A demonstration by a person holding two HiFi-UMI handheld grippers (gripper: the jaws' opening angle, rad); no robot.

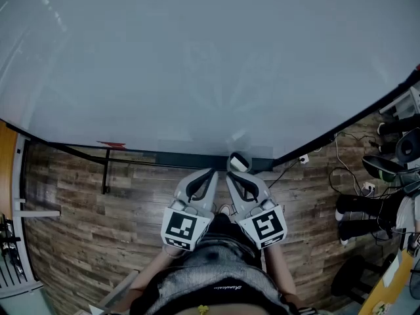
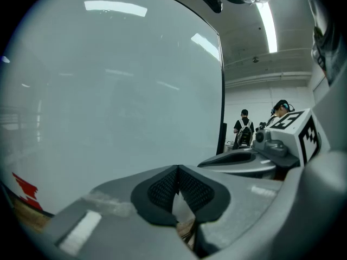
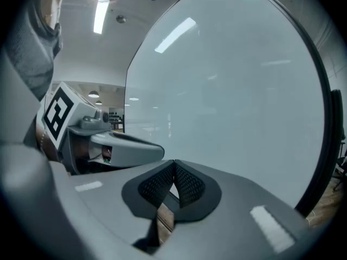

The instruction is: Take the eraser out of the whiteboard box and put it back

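You hold both claws low and close together at the foot of the whiteboard (image 1: 197,64), tips aimed at the dark whiteboard box (image 1: 190,157) on its lower rail. That is where the work is, so it seems a sensible place to stand.

Your left claw (image 2: 178,169) is closed, its ribbed pads meeting at the tip with nothing between them. It appears to be waiting beside the other and not working.

Your right claw (image 3: 174,162) is likewise closed tight, pads touching and empty.

Just ahead of its tip in the head view, a small rounded white-and-dark thing sits at the box. I take it for the eraser (image 1: 238,161). It lies beyond the pads, not between them, so you have no grip on it. Whether it rests inside the box or on its edge, I cannot tell.

The board is wide, pale and wiped clean apart from a small red mark (image 1: 111,144) near its bottom left. No surface stands under it, only a floor (image 1: 79,222) of wood-look planks.

To your right, cables (image 1: 341,156) trail across the floor among dark chair bases (image 1: 357,215).

Past the board's edge, the left gripper view shows people (image 2: 244,126) standing well off under long ceiling lights (image 2: 267,26).
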